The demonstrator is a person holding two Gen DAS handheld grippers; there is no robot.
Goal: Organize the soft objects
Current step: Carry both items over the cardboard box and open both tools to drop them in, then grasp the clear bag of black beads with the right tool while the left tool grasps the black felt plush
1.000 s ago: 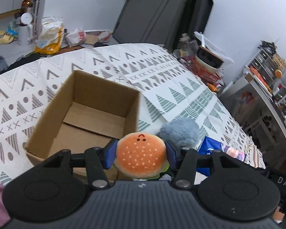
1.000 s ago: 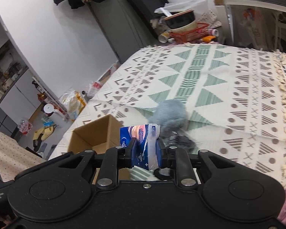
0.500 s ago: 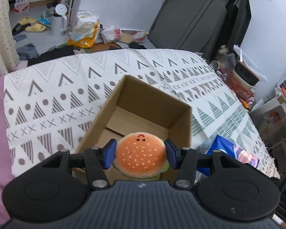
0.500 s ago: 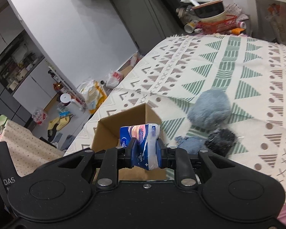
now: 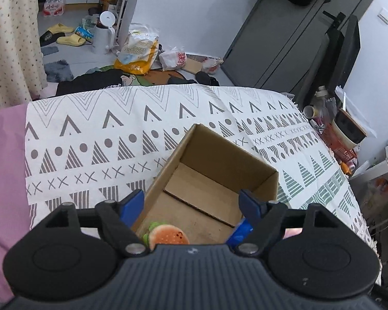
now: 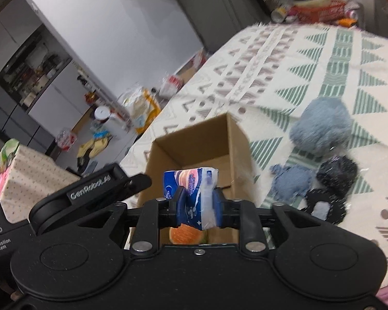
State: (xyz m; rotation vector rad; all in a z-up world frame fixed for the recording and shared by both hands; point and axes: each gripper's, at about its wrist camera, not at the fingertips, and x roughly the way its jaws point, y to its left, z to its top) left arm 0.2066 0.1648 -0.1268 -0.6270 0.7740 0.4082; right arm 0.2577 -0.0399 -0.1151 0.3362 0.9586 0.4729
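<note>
An open cardboard box point(image 5: 251, 160) stands on the patterned cloth; it also shows in the right wrist view point(image 6: 235, 139). My left gripper point(image 5: 192, 202) is open above the box's near end. The plush burger point(image 5: 168, 235) lies on the box floor below it, and a part of it shows in the right wrist view point(image 6: 186, 235). My right gripper point(image 6: 198, 204) is shut on a blue tissue pack point(image 6: 191, 196) just over the box's near edge. The pack's corner shows in the left wrist view point(image 5: 239, 233).
On the cloth right of the box lie a fluffy grey-blue plush point(image 6: 323, 126), a small blue plush point(image 6: 291, 183) and black fuzzy pieces point(image 6: 335, 173). A pink sheet point(image 5: 5, 180) lies to the left. Bags and slippers litter the floor point(image 5: 137, 51) beyond the bed.
My left gripper opened and the plush burger dropped onto the box floor. My right gripper carried the tissue pack closer to the box.
</note>
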